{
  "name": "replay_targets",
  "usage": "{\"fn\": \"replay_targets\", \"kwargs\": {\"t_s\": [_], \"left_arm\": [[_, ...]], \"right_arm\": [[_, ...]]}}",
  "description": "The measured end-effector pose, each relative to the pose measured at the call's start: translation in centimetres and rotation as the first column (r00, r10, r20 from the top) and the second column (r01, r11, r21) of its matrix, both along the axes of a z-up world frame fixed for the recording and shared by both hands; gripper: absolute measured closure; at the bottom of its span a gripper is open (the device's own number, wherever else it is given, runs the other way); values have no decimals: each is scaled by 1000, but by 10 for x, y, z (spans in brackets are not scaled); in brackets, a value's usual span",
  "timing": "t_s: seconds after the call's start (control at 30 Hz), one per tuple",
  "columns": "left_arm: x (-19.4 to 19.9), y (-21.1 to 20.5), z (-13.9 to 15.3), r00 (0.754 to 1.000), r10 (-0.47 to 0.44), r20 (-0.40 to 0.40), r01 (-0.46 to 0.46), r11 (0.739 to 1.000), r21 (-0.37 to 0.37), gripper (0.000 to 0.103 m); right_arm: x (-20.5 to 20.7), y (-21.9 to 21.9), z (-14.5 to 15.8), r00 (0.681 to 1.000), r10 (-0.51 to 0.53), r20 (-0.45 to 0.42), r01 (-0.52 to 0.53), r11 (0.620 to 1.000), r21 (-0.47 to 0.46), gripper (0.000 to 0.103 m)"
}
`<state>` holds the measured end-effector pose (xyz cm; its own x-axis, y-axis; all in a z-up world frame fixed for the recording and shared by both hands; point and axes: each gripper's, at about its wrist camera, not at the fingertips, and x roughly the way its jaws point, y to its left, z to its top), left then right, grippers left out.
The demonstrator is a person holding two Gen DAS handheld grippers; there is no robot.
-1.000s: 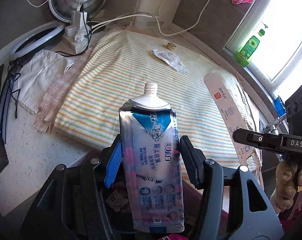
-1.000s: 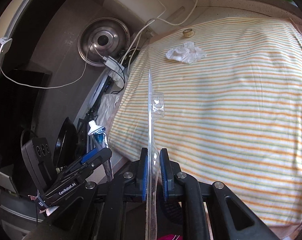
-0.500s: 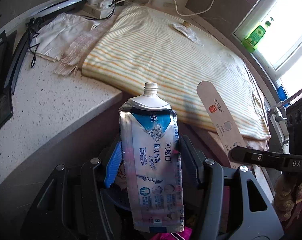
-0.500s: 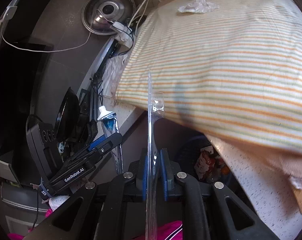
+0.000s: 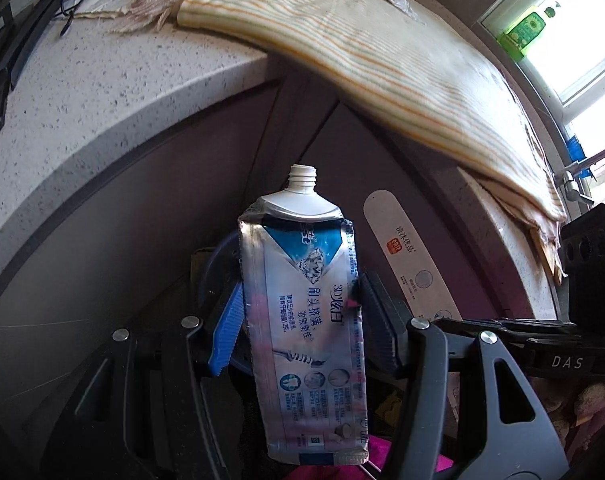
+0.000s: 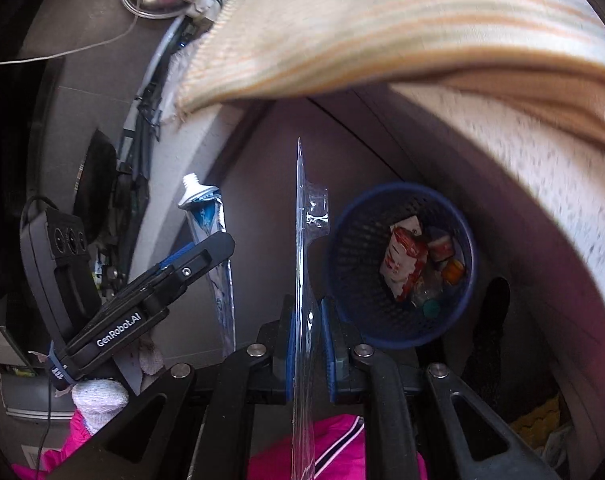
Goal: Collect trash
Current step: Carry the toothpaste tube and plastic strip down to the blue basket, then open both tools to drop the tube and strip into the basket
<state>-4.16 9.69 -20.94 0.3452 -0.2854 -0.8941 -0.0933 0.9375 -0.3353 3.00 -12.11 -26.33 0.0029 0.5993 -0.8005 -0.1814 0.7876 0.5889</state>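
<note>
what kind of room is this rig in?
Probably a home kitchen or utility corner: a speckled stone countertop with cabinet fronts below, a green detergent bottle on the windowsill, and a blue mesh waste bin with wrappers on the floor.

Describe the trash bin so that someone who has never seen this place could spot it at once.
Look under the speckled stone counter draped with the striped cloth, down against the dark cabinet front. There stands a round blue bin with perforated mesh walls. It already holds a red-and-white wrapper and other small scraps, and it is the only blue container there.
</note>
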Motion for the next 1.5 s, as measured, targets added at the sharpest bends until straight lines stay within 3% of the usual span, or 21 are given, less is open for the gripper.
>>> {"fn": "replay_targets", "kwargs": {"t_s": [0.17,0.7,0.93,1.03,1.1,1.5], "left_arm": [[-6,-6,-25,999,-18,-50,18,1000,3,45],[-4,-20,-82,986,-49,-157,55,998,36,45],[7,-31,-85,984,-47,-172,58,997,57,45],[9,-31,-82,983,-37,-182,50,996,70,44],[8,-27,-80,982,-30,-184,45,996,75,43],[2,-19,-79,984,-11,-179,27,996,85,40]], "right_arm": [[-8,-4,-25,999,-5,-38,3,998,-58,93],[-13,9,-80,999,22,-50,-33,974,-223,93],[-5,13,-91,999,25,-46,-36,964,-262,92],[-2,14,-90,999,40,-24,-45,956,-289,85],[-2,15,-88,999,41,-10,-42,952,-304,68],[-3,11,-88,999,40,-11,-41,949,-312,68]]}}
